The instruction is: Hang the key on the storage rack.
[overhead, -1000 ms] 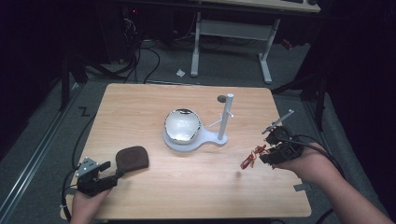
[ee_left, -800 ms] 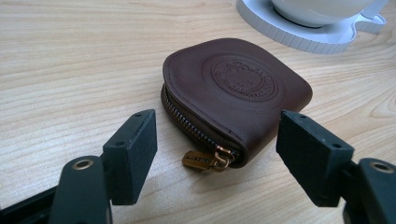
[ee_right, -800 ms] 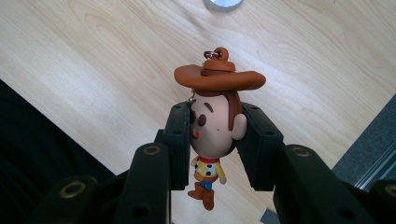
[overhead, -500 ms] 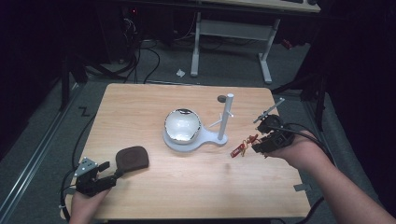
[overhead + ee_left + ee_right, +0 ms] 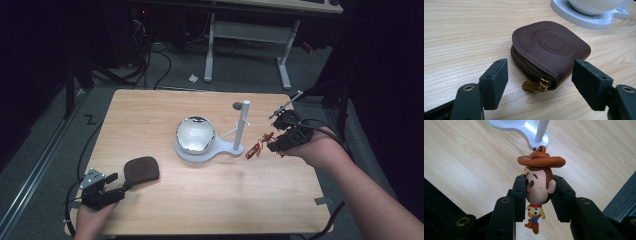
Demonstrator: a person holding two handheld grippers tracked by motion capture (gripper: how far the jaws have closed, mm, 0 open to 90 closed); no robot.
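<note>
A small cowboy figure keychain [image 5: 538, 188] hangs above the table, and my right gripper [image 5: 539, 192] is shut on its head. In the high view this gripper [image 5: 269, 145] holds the keychain [image 5: 255, 149] just right of the white stand's post [image 5: 242, 125]. The stand's base [image 5: 220, 150] carries a shiny bowl [image 5: 195, 134]. A brown zipped coin pouch [image 5: 550, 48] lies flat on the table, its brass zipper pull [image 5: 533, 85] facing my left gripper [image 5: 540, 76]. That gripper stands open with a jaw on either side of the pouch's near edge, at the front left of the table [image 5: 124, 186].
The white stand's post [image 5: 541, 130] and base [image 5: 524, 126] are just ahead of the keychain. A small dark disc [image 5: 237, 105] lies behind the stand. The wooden table [image 5: 210, 200] ends close to the right hand; dark floor and cables surround it.
My right gripper has carried the keychain left and away from the person, closer to the stand's post. The left gripper and the pouch have stayed still.
</note>
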